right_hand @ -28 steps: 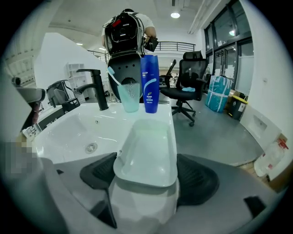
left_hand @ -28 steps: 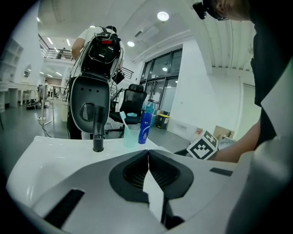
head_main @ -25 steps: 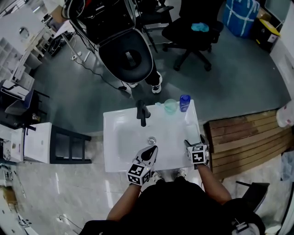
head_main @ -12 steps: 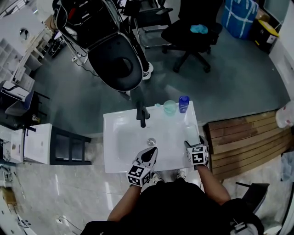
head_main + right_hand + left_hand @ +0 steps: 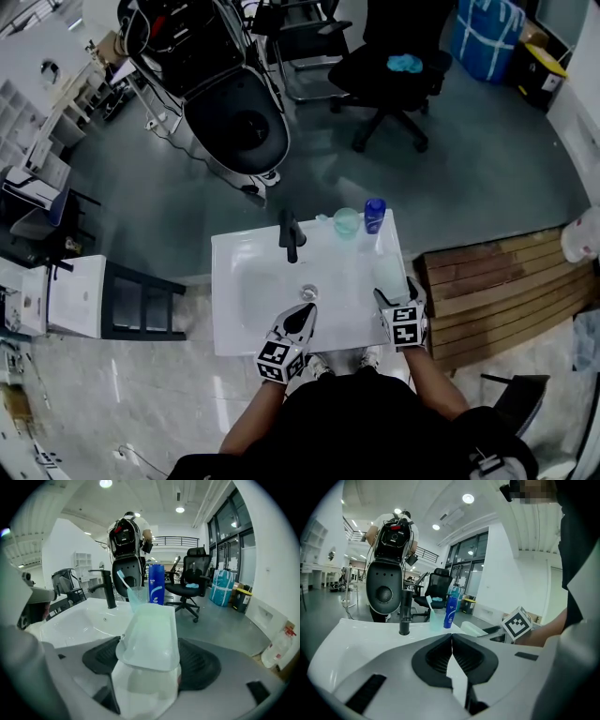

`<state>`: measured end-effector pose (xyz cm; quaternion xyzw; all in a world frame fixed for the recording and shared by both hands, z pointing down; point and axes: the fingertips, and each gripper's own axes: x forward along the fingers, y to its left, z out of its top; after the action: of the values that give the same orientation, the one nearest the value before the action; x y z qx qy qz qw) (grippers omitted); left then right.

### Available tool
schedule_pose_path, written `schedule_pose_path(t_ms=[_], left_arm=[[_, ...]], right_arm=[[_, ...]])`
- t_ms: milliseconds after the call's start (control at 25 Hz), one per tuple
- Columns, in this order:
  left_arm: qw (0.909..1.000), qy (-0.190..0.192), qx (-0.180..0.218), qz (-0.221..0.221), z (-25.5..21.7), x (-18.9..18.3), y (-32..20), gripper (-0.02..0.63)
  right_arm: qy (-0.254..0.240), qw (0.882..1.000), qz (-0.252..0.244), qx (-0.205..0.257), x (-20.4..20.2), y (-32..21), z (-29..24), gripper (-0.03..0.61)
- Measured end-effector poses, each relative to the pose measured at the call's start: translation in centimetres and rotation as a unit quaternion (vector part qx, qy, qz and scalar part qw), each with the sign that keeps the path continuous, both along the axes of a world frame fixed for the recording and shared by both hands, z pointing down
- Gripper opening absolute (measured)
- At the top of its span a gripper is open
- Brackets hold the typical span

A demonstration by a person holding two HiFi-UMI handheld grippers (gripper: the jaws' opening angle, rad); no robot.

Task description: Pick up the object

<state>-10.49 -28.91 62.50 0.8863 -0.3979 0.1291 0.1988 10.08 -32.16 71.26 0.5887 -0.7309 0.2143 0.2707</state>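
Your right gripper grips the pale green dish squarely between its jaws, your left gripper is pinched together on nothing, so the grasp looks made and next comes a steady, level lift.

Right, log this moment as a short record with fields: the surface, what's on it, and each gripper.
surface: white sink with black faucet
back rim: green cup holding a toothbrush, blue bottle beside it
left gripper: jaws together, nothing between them, at the sink's front edge
right gripper: jaws closed on pale green dish, at the sink's right front
task status: dish gripped; lifted or not, cannot tell
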Motion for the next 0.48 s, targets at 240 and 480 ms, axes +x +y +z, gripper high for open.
schedule_pose_path(t_ms=[240, 480], left_arm=[[0.9998, 0.006, 0.018, -0.006, -1.3, -0.2, -0.9, 0.020], [0.9991, 0.011, 0.040, -0.009, -2.5, -0.5, -2.0, 0.020]], right_arm=[[0.004, 0.999, -0.010, 0.052, -1.1, -1.0, -5.7, 0.391], [0.012, 0.993, -0.021, 0.119, -2.4, -1.8, -11.8, 0.391]])
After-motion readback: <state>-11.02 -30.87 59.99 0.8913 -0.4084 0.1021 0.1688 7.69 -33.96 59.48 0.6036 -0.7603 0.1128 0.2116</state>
